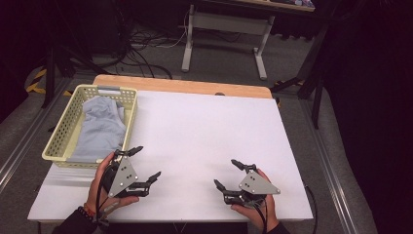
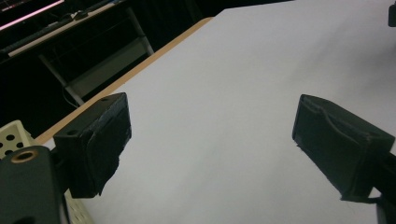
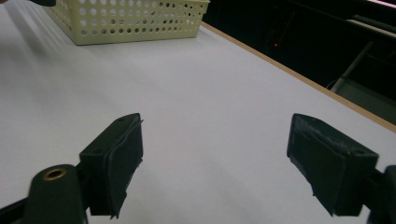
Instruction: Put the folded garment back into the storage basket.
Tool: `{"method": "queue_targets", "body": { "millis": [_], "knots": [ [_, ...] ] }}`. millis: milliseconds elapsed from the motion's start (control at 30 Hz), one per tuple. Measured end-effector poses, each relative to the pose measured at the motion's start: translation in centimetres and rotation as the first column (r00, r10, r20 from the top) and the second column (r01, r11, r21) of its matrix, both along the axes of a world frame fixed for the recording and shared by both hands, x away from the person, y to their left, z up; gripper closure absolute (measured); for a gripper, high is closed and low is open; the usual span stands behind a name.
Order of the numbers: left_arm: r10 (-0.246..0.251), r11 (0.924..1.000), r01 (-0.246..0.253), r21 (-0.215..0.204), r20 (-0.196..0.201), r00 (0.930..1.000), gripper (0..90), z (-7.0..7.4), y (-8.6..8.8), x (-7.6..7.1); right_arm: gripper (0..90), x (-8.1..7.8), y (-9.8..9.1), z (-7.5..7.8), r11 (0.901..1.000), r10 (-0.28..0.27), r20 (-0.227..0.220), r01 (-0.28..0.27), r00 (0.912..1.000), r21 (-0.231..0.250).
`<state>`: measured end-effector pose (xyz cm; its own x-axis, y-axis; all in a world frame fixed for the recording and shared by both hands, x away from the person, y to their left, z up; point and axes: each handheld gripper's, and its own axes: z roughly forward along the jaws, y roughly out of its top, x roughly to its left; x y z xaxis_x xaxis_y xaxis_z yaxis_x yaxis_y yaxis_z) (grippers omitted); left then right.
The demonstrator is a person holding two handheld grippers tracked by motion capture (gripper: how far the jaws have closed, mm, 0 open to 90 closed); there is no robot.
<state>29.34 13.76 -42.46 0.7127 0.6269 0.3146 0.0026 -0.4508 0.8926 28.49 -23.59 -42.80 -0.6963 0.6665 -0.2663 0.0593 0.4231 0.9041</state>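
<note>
at the far left of the high view, a pale yellow perforated basket (image 1: 62, 127) stands on the left edge of the white table (image 1: 204, 131), holding a crumpled light grey cloth (image 1: 101, 127) that lies wholly inside its walls. just right of the basket's near corner, my left hand (image 1: 104, 181) holds my left gripper (image 1: 145, 164) low over the table, its grey three-cornered plate facing up and its tips pointing toward the table's middle; one tip lies close by the basket's near right corner. in the left gripper view my two black jaws stand wide apart with bare white surface between them, so i hold nothing there; a corner of the basket (image 2: 11, 140) shows at the lower left edge. farther right, well apart from the left gripper, my right hand (image 1: 255, 202) holds my right gripper (image 1: 228, 174) near the table's front edge, tips pointing left and away from me. in the right gripper view its jaws are likewise spread wide over bare table, gripping nothing, with the basket (image 3: 135, 21) at the top, well apart from them. the wooden edge of the table (image 1: 185, 86) runs along the far side.
</note>
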Motion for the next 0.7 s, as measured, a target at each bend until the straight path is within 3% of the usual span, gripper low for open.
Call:
{"method": "queue_targets", "body": {
  "millis": [67, 200, 267, 400, 700],
  "knots": [
    [-0.004, 1.0000, 0.004, 0.000, -0.014, 0.9999, 12.6, -0.6, 0.2, -0.2, 16.6, -0.2, 0.2, -0.2, 0.9998, -0.009, 0.000, 0.009, 1.0000, -0.018],
    [-0.001, 0.9999, 0.002, 0.015, -0.049, 0.9988, 12.5, -2.1, 0.8, -0.9, 13.7, -0.3, 0.0, -0.4, 0.9998, -0.021, -0.007, 0.021, 0.9998, -0.002],
    [0.003, 1.0000, -0.004, -0.009, -0.092, 0.9958, 12.5, -2.6, 1.1, -1.0, 12.0, -0.4, -0.1, -0.6, 0.9996, -0.024, -0.018, 0.025, 0.9995, 0.016],
    [0.016, 0.9996, -0.014, 0.026, -0.079, 0.9967, 12.0, -2.9, 1.2, -1.0, 9.7, -0.4, 0.0, -1.0, 0.9995, -0.029, -0.017, 0.029, 0.9994, -0.015],
    [0.022, 0.9997, -0.021, 0.015, -0.090, 0.9957, 11.3, -3.0, 1.2, -0.6, 10.4, -0.2, 0.0, -1.1, 0.9982, -0.047, -0.013, 0.047, 0.9988, -0.037]
  ]
}}
